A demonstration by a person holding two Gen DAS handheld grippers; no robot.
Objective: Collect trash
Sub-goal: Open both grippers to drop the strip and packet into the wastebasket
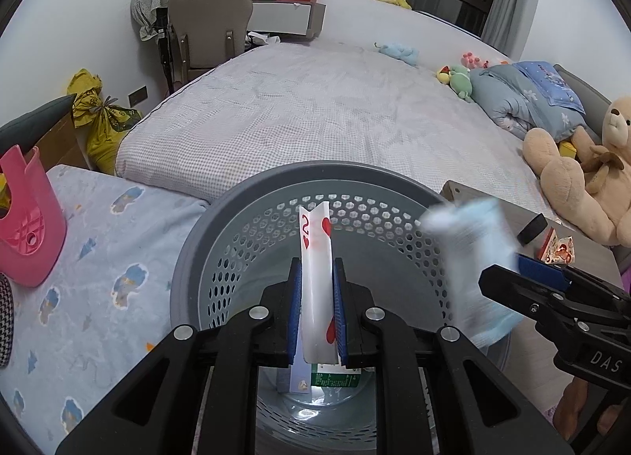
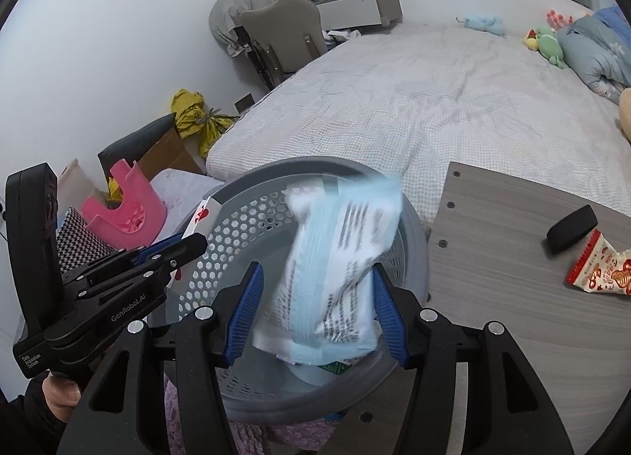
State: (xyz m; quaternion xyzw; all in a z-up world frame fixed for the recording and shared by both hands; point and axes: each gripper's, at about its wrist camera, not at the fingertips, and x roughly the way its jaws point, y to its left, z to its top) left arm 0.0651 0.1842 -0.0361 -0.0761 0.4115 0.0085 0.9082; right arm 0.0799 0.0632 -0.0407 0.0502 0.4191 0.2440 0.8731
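Observation:
A grey perforated trash basket point(image 1: 252, 218) stands below both grippers; it also shows in the right wrist view point(image 2: 236, 218). My left gripper point(image 1: 317, 269) is shut on a bent playing card, a two of hearts point(image 1: 315, 258), over the basket's opening. My right gripper point(image 2: 315, 277) is open, and a light blue and white plastic packet point(image 2: 339, 258) is blurred between its jaws, falling into the basket. The packet also shows in the left wrist view point(image 1: 473, 269). A green carton and other trash point(image 1: 335, 378) lie on the basket's bottom.
A wooden board point(image 2: 512, 258) at the right holds a red-and-white snack wrapper point(image 2: 595, 269) and a black object point(image 2: 572, 232). A pink plastic stool point(image 1: 27, 226) lies on a blue patterned cover at the left. The bed point(image 1: 315, 108) with plush toys is behind.

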